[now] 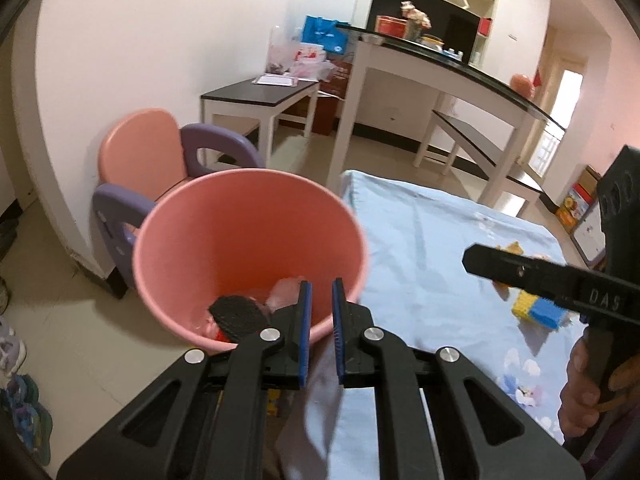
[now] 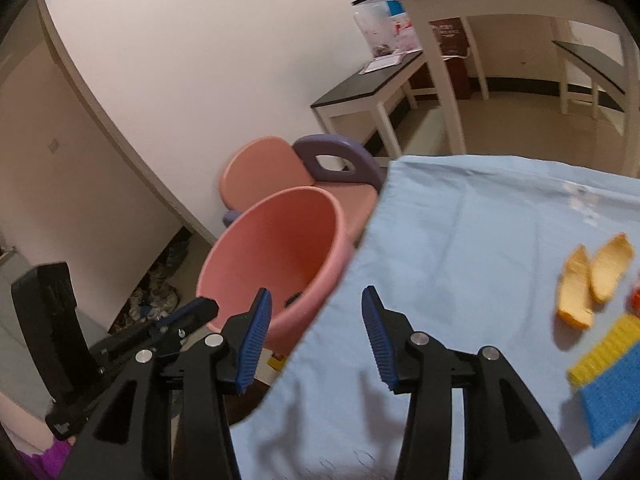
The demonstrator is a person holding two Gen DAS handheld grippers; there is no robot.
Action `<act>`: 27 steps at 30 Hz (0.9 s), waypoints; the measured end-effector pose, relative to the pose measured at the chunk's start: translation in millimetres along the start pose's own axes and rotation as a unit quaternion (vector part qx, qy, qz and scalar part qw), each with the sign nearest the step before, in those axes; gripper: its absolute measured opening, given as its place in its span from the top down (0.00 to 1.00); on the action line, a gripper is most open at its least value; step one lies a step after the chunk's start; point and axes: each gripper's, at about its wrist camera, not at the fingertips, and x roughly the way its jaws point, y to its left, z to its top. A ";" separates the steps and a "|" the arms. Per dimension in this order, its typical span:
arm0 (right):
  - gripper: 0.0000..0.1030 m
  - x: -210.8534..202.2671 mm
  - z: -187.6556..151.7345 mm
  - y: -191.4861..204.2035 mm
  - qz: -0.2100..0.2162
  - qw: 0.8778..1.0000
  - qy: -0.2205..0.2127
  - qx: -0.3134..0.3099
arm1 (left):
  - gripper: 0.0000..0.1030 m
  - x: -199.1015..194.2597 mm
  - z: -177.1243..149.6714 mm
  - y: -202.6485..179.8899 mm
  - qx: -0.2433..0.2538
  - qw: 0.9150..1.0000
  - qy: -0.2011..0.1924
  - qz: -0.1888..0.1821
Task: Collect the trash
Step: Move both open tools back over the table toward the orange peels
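Observation:
A pink bin (image 1: 248,216) stands on the floor beside the blue-clothed table (image 1: 440,240). Crumpled pale scraps and a black textured piece (image 1: 238,312) lie in its bottom. My left gripper (image 1: 321,308) hovers over the bin's near rim. Its pads stand a narrow gap apart, pinching a pale tissue (image 1: 316,408) that hangs below them. My right gripper (image 2: 316,338) is open and empty over the table's edge, next to the bin (image 2: 280,240). One of its fingers (image 1: 500,266) juts in from the right. Orange peels (image 2: 592,280) and a yellow-and-blue block (image 2: 608,364) lie on the cloth.
A pink and purple child's chair (image 1: 144,156) stands right behind the bin. White tables with black tops (image 1: 260,92) line the far wall. Shoes (image 1: 16,360) lie on the floor at the left. A hand (image 1: 580,392) holds the right gripper.

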 end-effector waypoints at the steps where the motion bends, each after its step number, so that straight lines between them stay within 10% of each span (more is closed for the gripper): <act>1: 0.55 -5.4 -2.9 -3.9 -0.006 1.000 -0.001 0.000 | 0.90 1.2 0.0 -3.7 0.002 1.000 0.001 -0.003; 27: 0.55 -143.8 -53.9 -114.0 -0.129 0.986 -0.082 0.067 | 0.90 37.5 -15.4 -122.1 0.107 0.989 0.061 -0.077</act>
